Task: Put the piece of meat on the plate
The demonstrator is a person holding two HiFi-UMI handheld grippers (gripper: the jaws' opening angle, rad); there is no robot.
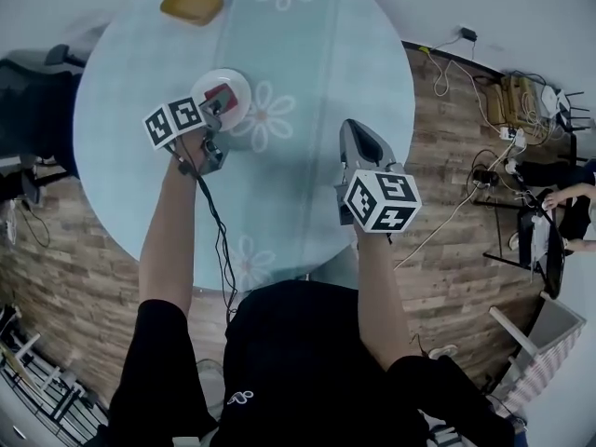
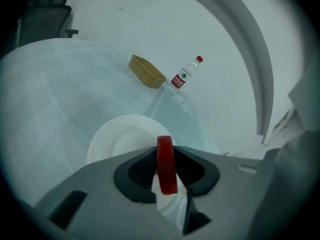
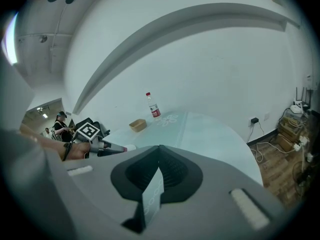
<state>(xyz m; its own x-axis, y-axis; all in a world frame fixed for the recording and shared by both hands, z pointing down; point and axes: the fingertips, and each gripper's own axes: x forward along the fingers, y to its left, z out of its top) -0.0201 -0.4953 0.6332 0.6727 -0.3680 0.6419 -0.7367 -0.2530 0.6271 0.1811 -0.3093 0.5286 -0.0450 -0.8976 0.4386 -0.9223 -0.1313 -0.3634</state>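
A flat red piece of meat (image 2: 166,166) stands on edge between the jaws of my left gripper (image 2: 166,151), which is shut on it. A round white plate (image 2: 117,139) lies on the table just beyond and below the jaw tips. From the head view the left gripper (image 1: 220,101) holds the meat (image 1: 222,94) over the near part of the plate (image 1: 237,87). My right gripper (image 1: 357,130) hovers above the table's right side with its tips together and nothing between them. In the right gripper view, that gripper (image 3: 160,149) points across the table, and the left gripper (image 3: 107,148) shows at the left.
A round table with a pale blue flowered cloth (image 1: 317,54) fills the middle. A yellow basket (image 1: 191,3) and a clear bottle with a red cap (image 2: 185,74) stand at its far edge. Cables and a power strip (image 1: 507,133) lie on the wood floor to the right.
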